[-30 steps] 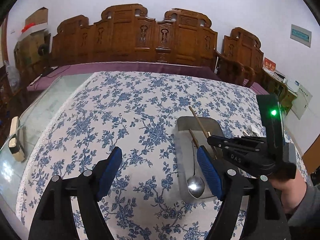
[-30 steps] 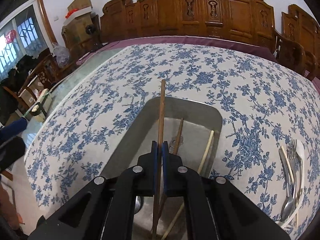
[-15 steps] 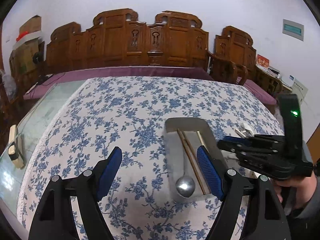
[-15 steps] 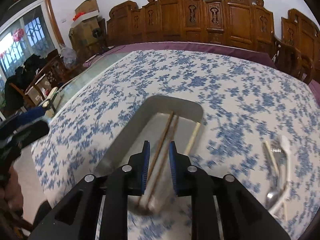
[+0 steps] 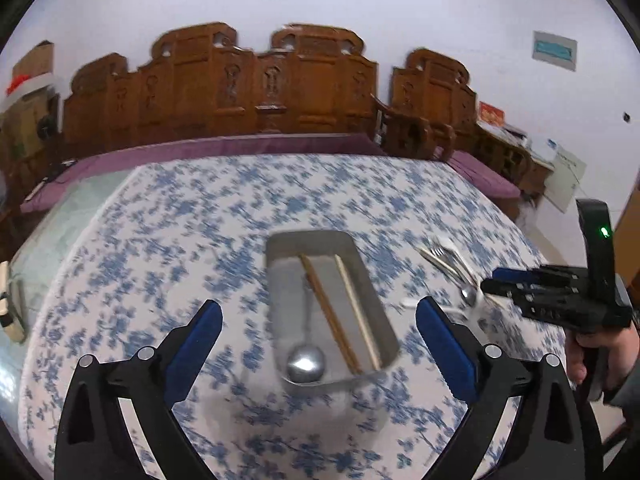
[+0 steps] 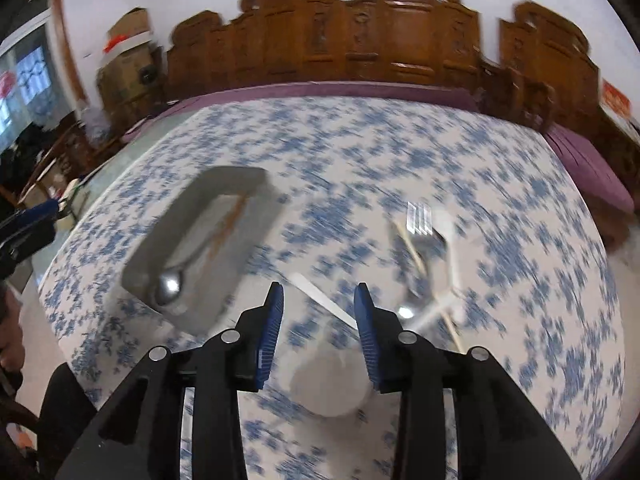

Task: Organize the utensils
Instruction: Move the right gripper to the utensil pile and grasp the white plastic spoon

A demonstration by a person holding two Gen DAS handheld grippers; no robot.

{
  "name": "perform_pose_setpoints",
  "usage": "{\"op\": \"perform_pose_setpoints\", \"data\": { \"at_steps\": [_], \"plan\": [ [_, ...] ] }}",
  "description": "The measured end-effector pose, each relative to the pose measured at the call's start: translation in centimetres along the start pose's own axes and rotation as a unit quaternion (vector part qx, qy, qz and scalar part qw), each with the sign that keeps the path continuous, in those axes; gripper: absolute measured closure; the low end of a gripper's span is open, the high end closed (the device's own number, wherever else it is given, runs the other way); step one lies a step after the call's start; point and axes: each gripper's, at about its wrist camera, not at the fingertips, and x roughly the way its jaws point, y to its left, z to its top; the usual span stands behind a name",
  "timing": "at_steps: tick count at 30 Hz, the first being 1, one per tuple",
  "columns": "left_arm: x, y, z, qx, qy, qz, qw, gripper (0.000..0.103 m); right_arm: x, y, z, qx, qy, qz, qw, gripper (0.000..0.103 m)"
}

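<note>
Blue-padded, my right gripper (image 6: 319,316) has its jaws apart and empty above a white spoon (image 6: 325,376) on the table (image 6: 360,152); a fork (image 6: 420,224) lies blurred beyond. My left gripper (image 5: 319,334) is spread wide, holding nothing, over the steel tray (image 5: 280,304), where a metal spoon (image 5: 306,362), dark chopsticks (image 5: 330,312) and a pale chopstick (image 5: 356,308) lie.

Black plastic left gripper (image 5: 318,340) and right gripper (image 6: 318,316), blue ribbed pads (image 5: 440,340), silver round screws (image 5: 493,351), green lamp (image 5: 604,233), bare-skinned hand (image 5: 600,354), grey sleeve (image 5: 628,392).
</note>
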Motion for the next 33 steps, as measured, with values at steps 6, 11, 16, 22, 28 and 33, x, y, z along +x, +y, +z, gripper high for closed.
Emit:
{"op": "perform_pose_setpoints", "data": {
  "at_steps": [6,11,16,22,28,33],
  "plan": [
    [0.3,-2.7,-1.2,0.032,0.009,-0.011,0.9994,0.009,1.9,-2.8,-2.8,0.025,0.032,-0.027,0.999,0.064],
    [0.5,-4.3,-1.9,0.048,0.018,-0.018,0.9985,0.009,4.0,-3.8,-3.9,0.051,0.053,-0.031,0.997,0.064],
    [0.9,-4.8,-2.3,0.054,0.026,-0.020,0.9980,0.009,5.8,-4.4,-3.6,0.085,0.061,-0.037,0.994,0.064],
    [1.0,-4.9,-2.5,0.054,0.029,-0.021,0.9979,0.009,7.1,-4.2,-2.9,0.104,0.072,-0.055,0.990,0.064],
    [1.2,-5.3,-2.3,0.055,0.032,-0.022,0.9977,0.009,7.2,-3.9,-3.0,0.091,0.093,-0.077,0.988,0.086],
    [1.5,-6.6,-2.1,0.058,0.031,-0.027,0.9974,0.009,5.7,-4.6,-3.3,0.077,0.092,-0.067,0.991,0.098]
  ]
}}
